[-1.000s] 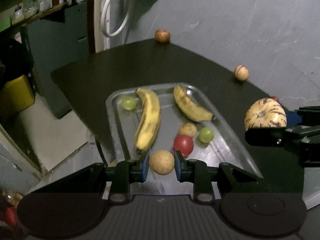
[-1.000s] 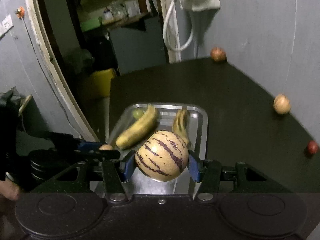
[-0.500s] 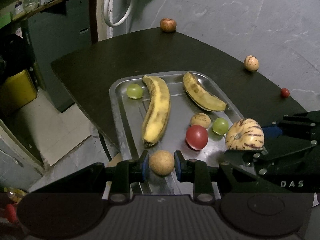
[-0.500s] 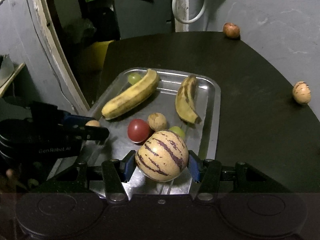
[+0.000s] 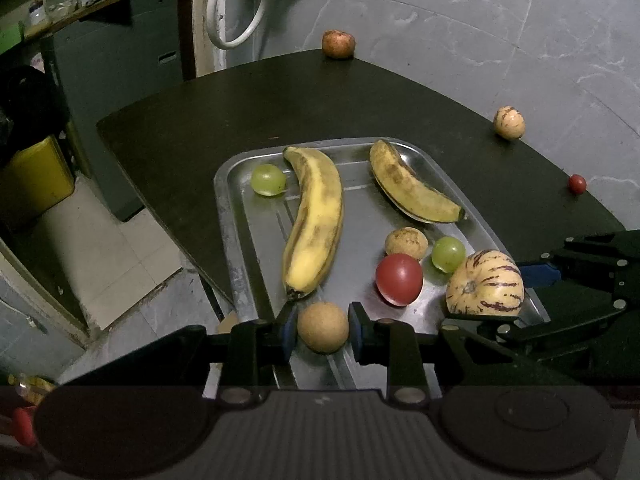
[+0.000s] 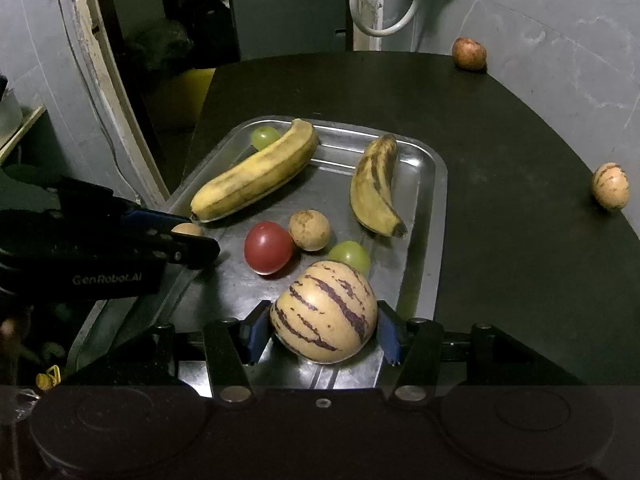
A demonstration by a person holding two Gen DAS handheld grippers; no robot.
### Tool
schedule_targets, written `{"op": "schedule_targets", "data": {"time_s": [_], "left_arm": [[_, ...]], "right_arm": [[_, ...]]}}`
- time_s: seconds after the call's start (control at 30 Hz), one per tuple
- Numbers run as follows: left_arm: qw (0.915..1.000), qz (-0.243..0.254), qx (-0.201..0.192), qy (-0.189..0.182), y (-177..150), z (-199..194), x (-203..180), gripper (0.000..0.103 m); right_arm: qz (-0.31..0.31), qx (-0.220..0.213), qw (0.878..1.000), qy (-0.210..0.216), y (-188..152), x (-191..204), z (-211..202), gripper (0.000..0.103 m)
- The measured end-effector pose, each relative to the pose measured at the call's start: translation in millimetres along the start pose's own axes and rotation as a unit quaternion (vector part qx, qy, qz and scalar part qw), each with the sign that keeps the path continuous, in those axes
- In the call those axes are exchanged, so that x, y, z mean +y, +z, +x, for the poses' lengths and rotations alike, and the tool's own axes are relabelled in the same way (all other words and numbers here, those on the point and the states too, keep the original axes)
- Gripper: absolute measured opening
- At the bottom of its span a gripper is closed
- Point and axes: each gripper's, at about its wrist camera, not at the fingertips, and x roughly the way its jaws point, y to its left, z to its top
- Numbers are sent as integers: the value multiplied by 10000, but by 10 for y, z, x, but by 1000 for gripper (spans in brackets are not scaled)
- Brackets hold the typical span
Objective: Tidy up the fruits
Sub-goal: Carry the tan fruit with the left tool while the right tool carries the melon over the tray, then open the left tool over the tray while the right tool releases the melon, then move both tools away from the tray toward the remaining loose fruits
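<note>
A steel tray (image 5: pixel 228 216) (image 6: pixel 432 208) on the dark table holds two bananas (image 5: pixel 316 220) (image 6: pixel 376 188), two green grapes (image 5: pixel 268 180) (image 6: pixel 350 254), a red tomato (image 5: pixel 399 279) (image 6: pixel 268 247) and a small tan fruit (image 5: pixel 406 243) (image 6: pixel 310 230). My left gripper (image 5: pixel 323 333) is shut on a small tan round fruit (image 5: pixel 323 333) over the tray's near left edge. My right gripper (image 6: pixel 324 320) is shut on a striped yellow melon (image 6: pixel 324 312) (image 5: pixel 485 289) low over the tray's near right corner.
Loose on the table lie a brown fruit (image 5: pixel 338 44) (image 6: pixel 469 53) at the far edge, a small striped fruit (image 5: pixel 509 122) (image 6: pixel 610 186) and a cherry tomato (image 5: pixel 577 183) on the right. A grey wall runs behind; floor and a yellow bin (image 5: pixel 32 184) lie off the left edge.
Both grippers came down toward the tray with their fruits still gripped. The striped melon dropped from beside the tray to just above its near right corner.
</note>
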Motion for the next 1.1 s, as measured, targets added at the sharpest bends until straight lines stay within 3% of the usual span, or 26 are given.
{"op": "schedule_targets", "data": {"time_s": [0.17,0.53,0.7,0.97,1.1], "left_arm": [[10000,-54,-13,17,6,-2,10,42],[9997,-195,-119,-82,65,-110,6,55],[9993,-251,-269,-91,142,-221,4,64],[9984,-280,-481,-112,230,-373,-66,92],[9980,-214,-587,-97,272,-464,-154,98]], "right_arm": [[7,14,10000,-16,-3,-9,0,57],[-11,-307,9995,-30,82,-34,-214,62],[13,-546,9984,-110,104,-87,-409,74],[369,-916,9949,-203,96,-228,-757,97],[572,-1074,9924,-168,50,-309,-930,101]]}}
